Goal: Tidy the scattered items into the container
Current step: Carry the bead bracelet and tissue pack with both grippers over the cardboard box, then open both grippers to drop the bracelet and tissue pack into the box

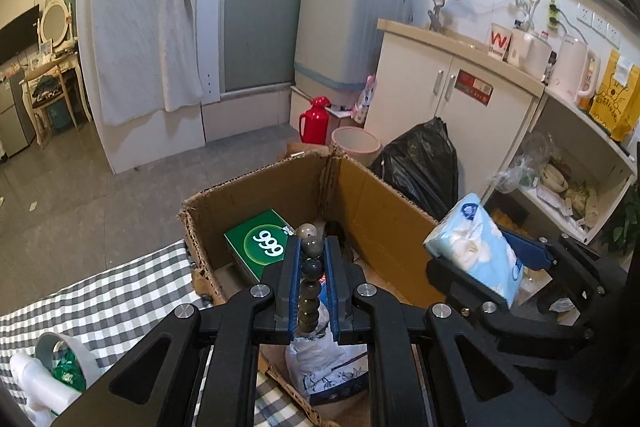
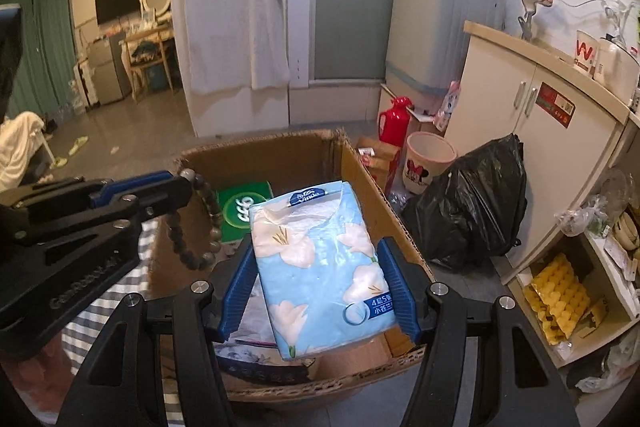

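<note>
My left gripper [image 1: 312, 247] pinches a bead bracelet [image 1: 310, 287] above the cardboard box [image 1: 384, 211]. My right gripper [image 2: 320, 263] clamps a tissue pack [image 2: 320, 267] over its right edge.

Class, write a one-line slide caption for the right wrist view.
Right gripper holds a tissue pack above the cardboard box.

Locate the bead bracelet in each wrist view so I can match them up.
Left wrist: bead bracelet at lower centre, pinched between the left gripper fingers, over the cardboard box.
Right wrist: bead bracelet at centre-left, its loop hanging from the left gripper, left of the tissue pack.
Shared landmark: green 999 box inside the cardboard box.
</note>
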{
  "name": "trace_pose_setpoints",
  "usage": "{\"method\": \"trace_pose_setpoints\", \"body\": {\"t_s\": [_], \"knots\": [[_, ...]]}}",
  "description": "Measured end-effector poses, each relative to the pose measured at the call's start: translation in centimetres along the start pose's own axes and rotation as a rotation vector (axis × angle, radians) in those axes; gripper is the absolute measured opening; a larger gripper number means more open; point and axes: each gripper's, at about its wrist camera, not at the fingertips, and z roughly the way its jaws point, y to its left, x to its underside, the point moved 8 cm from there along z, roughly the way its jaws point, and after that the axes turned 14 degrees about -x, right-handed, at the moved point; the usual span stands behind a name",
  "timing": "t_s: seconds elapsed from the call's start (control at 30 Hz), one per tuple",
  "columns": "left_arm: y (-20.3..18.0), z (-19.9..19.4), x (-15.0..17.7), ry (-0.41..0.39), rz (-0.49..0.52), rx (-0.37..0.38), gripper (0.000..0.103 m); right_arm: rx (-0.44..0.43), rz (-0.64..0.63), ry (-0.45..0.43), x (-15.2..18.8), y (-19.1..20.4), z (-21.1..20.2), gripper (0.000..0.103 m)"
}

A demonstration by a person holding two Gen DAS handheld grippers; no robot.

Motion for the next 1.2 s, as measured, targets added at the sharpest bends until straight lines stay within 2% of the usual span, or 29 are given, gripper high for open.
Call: {"method": "trace_pose_setpoints", "body": {"t_s": [0.53,0.77,0.97,1.03,1.13,1.2], "knots": [[-1.4,7.3,1.5,0.186,0.027,0.006,0.011,0.005,0.023,0.228,2.1,-2.0,7.4,0.060],[-1.7,9.0,2.5,0.235,0.043,-0.008,0.011,0.019,0.029,0.263,2.7,-2.5,8.4,0.060],[-1.8,9.0,2.4,0.231,0.045,-0.013,0.011,0.043,0.025,0.239,2.3,-2.4,7.8,0.061],[-1.9,8.8,2.3,0.227,0.046,-0.008,0.013,0.043,0.022,0.236,2.2,-2.2,7.6,0.067],[-1.9,8.5,1.9,0.223,0.043,-0.008,0.027,0.049,0.007,0.208,1.7,-2.0,6.9,0.072],[-1.7,8.0,1.6,0.211,0.024,-0.005,0.041,0.056,0.003,0.182,1.2,-1.9,6.2,0.073]]}}
